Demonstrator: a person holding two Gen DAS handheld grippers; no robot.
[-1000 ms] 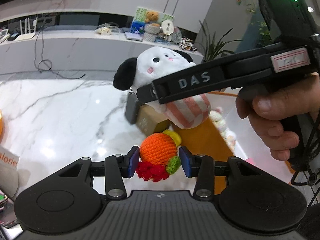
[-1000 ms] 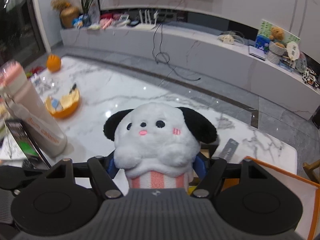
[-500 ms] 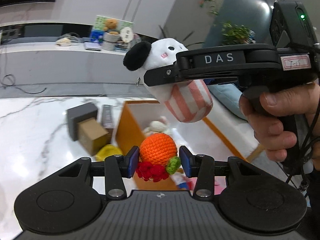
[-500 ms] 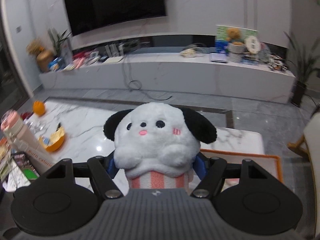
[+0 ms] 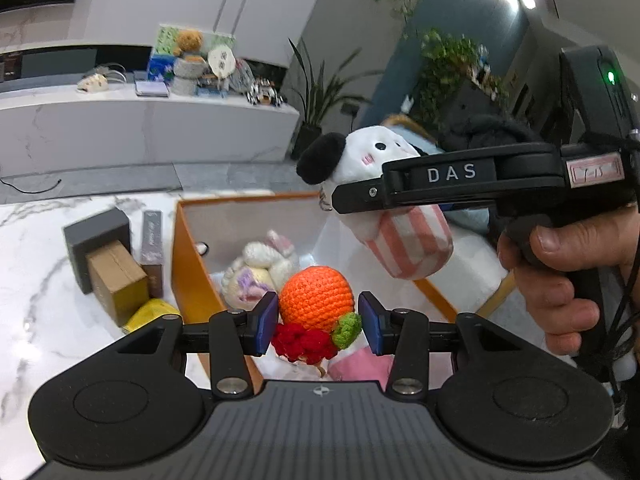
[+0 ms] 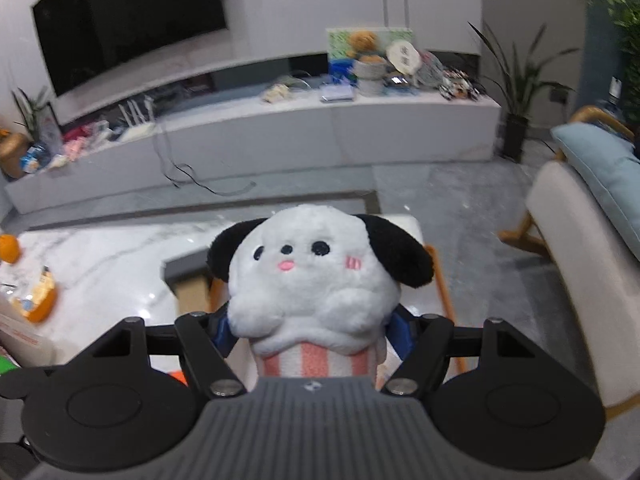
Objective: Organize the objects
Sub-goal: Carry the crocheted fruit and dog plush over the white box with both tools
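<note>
Left wrist view: the left hand-held gripper [image 5: 319, 323] pinches a crocheted orange toy [image 5: 316, 299] between its blue pads, the red and green trim hanging just below the grip. Directly beyond it sits the orange-walled box [image 5: 191, 268] on the marble counter [image 5: 44, 292], already holding a pale knitted toy [image 5: 260, 268] and something pink nearer the camera. The right hand-held gripper [image 5: 360, 200] comes in from the right, held by a hand [image 5: 568, 276], clamped across a white plush dog [image 5: 384, 200] with black ears and a pink-striped base — the plush hangs above the box's far right part. Left of the box stand a grey box [image 5: 96, 236], a cardboard box [image 5: 116, 280] and a slim dark box [image 5: 152, 248], with something yellow [image 5: 148, 312] beside the wall.

Right wrist view: the right hand-held gripper [image 6: 316, 332] squeezes the plush dog [image 6: 320, 280] at its waist, face upward toward the camera. The box is mostly hidden behind it; only an orange edge [image 6: 440, 280] shows.

Both toys look ready for dropping in. To do it well, I would lower each over free space inside the walls — the orange toy toward the near middle, the dog toward the far right — so neither catches the rim. Release low rather than from height, since the round toy could roll or bounce out, and keep the two tools apart so that they do not knock together.
</note>
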